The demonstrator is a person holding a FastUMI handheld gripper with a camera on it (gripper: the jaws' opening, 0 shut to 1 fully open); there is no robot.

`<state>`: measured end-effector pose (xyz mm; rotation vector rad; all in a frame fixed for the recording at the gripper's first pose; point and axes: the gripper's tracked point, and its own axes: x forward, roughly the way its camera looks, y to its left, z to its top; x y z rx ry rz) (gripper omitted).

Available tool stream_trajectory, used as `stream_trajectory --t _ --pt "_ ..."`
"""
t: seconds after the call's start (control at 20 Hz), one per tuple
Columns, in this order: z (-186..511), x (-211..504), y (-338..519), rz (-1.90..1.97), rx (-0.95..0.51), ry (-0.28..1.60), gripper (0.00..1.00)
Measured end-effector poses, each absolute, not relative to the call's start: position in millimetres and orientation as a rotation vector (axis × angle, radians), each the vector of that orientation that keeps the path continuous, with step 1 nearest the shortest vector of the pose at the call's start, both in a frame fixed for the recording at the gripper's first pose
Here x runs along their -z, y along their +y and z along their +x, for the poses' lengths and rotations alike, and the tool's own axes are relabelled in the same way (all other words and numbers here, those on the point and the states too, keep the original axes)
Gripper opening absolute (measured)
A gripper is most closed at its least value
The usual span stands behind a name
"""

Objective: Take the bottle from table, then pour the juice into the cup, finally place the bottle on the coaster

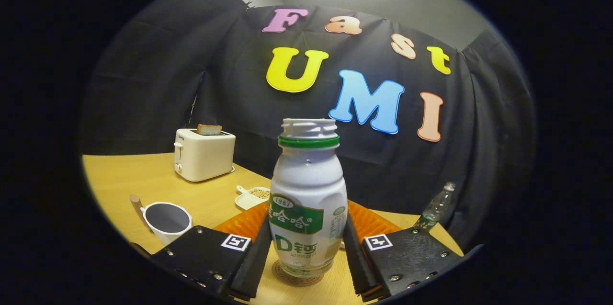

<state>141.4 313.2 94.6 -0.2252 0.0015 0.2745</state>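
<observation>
On a wooden table (143, 175) in a black-draped booth, the uncapped bottle (308, 199) stands upright on the coaster (299, 280), directly between the gripper (306, 252) fingers, which flank it closely; contact is unclear. The cup (166, 221) sits left.

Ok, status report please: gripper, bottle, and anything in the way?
Gripper fingers flank the bottle, contact unclear. Bottle upright on coaster, uncapped. Cup off to one side; nothing in the way.
</observation>
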Motion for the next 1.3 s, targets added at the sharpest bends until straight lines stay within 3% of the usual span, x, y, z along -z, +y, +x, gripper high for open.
stream_trajectory --t 1.3 --pt "188.9 -17.6 298.0 -0.010 -0.269 0.102 0.72"
